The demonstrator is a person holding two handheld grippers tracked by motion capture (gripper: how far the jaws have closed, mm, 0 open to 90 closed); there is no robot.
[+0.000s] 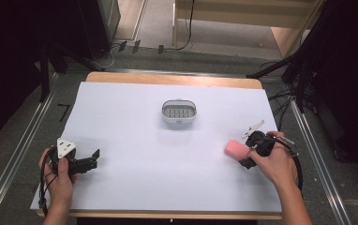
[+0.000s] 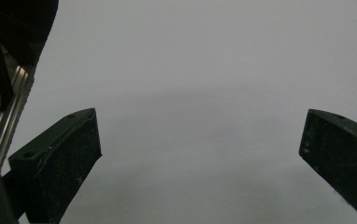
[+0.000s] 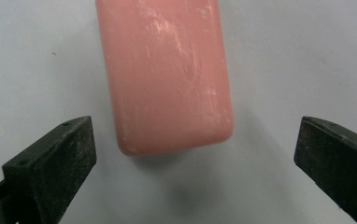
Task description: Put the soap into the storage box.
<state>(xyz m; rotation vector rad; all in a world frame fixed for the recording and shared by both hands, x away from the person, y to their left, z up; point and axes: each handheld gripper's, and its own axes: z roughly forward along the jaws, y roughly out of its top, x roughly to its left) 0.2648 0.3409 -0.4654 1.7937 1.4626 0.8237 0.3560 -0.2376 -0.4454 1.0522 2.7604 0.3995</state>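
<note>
- Jaws of the right gripper (image 3: 193, 168) stand spread wide, released, with the pink soap bar (image 3: 165, 74) lying on the sheet just ahead of them, untouched.
- Left gripper (image 2: 200, 154) rests near the desk's (image 1: 167, 79) near-left corner, jaws apart and gripping nothing.
- Soap sits close to the right edge; a white soap dish (image 1: 179, 112) stands toward the far edge, mid-width.
- White sheet covers the wooden desk; grey floor, metal rails and cables surround it.

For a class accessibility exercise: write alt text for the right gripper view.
A pink soap bar lies on a white table, just ahead of the right tool. The tool's two black jaws stand wide open, touching nothing.
</note>
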